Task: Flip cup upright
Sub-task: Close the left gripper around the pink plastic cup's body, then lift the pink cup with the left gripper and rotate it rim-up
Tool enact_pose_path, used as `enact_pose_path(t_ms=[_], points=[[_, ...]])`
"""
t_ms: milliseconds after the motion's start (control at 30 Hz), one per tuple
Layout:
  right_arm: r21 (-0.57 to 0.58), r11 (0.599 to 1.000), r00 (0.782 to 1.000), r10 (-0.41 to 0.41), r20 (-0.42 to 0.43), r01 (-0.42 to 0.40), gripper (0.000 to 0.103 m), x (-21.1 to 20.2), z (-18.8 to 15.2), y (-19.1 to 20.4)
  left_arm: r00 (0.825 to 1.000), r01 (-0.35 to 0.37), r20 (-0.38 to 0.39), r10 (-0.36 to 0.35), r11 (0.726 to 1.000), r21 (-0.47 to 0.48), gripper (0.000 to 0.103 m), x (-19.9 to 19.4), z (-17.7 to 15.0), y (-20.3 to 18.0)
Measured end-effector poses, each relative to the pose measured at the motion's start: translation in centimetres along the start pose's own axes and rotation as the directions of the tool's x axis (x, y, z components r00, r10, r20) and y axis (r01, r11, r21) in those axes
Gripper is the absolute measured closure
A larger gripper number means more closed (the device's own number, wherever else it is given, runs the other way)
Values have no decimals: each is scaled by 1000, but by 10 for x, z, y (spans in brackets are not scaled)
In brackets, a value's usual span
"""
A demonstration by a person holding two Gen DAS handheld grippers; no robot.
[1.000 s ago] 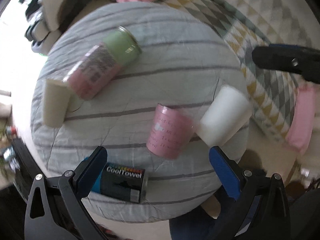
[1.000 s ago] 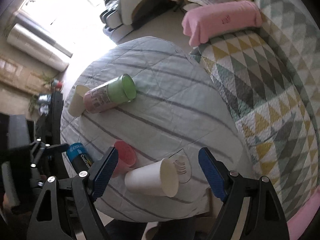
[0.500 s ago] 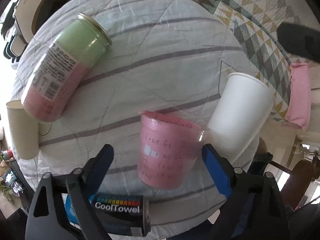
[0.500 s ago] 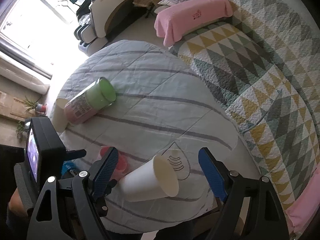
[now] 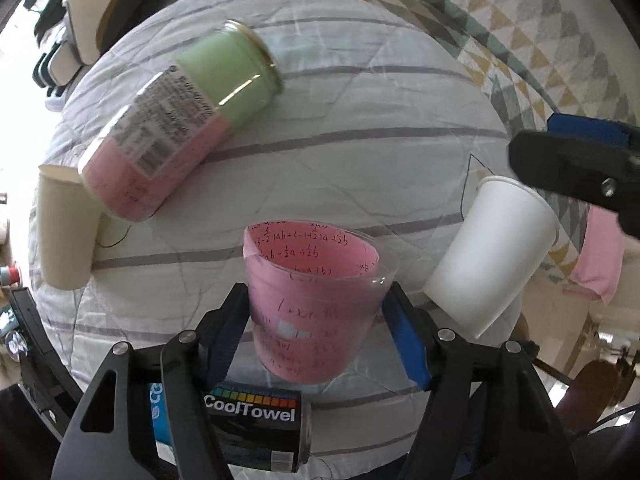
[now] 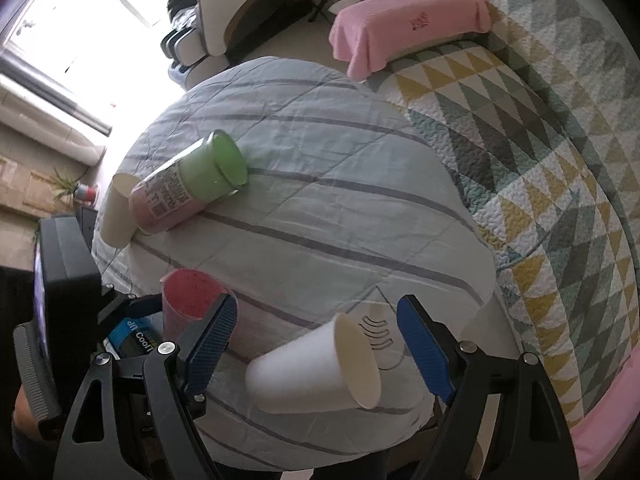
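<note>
Two hand-held grippers are mine. My left hand-held gripper pinches the pink-lined clear cup between its blue pads, mouth tilted up and away, above the striped tabletop. My right hand-held gripper is spread wide, its fingers either side of the white paper cup, which lies on its side near the tabletop's edge. A CoolTowel can lies below the pink cup.

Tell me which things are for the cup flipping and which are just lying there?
For the job:
pink cup
left gripper, closed on it
white paper cup
right gripper, open

Just lying about:
green and pink jar
CoolTowel can
beige paper cup
</note>
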State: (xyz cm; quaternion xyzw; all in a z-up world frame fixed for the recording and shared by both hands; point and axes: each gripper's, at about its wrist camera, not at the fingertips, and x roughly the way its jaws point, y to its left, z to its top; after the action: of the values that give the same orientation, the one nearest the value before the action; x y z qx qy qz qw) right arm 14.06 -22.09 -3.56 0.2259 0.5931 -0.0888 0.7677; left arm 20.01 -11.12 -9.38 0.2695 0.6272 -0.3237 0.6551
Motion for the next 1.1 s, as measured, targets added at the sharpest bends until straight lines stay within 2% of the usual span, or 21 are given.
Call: enact_pose_path(t_ms=[400, 600, 833, 1100], points=[[-97, 995, 999, 20, -43, -24, 20, 21, 6, 25, 998, 1, 64, 6, 994, -111, 34, -19, -14, 23], [-144, 989, 998, 30, -49, -37, 20, 27, 14, 37, 990, 4, 136, 25, 978, -208, 34, -30, -16, 37], [-205, 978, 998, 35, -48, -44, 19, 31, 27, 51, 977, 35, 210, 45, 932, -360, 34, -37, -8, 55], [-276, 960, 998, 44, -36, -53, 19, 33, 47, 62, 959, 5, 248, 136, 869, -495, 34, -30, -2, 61]])
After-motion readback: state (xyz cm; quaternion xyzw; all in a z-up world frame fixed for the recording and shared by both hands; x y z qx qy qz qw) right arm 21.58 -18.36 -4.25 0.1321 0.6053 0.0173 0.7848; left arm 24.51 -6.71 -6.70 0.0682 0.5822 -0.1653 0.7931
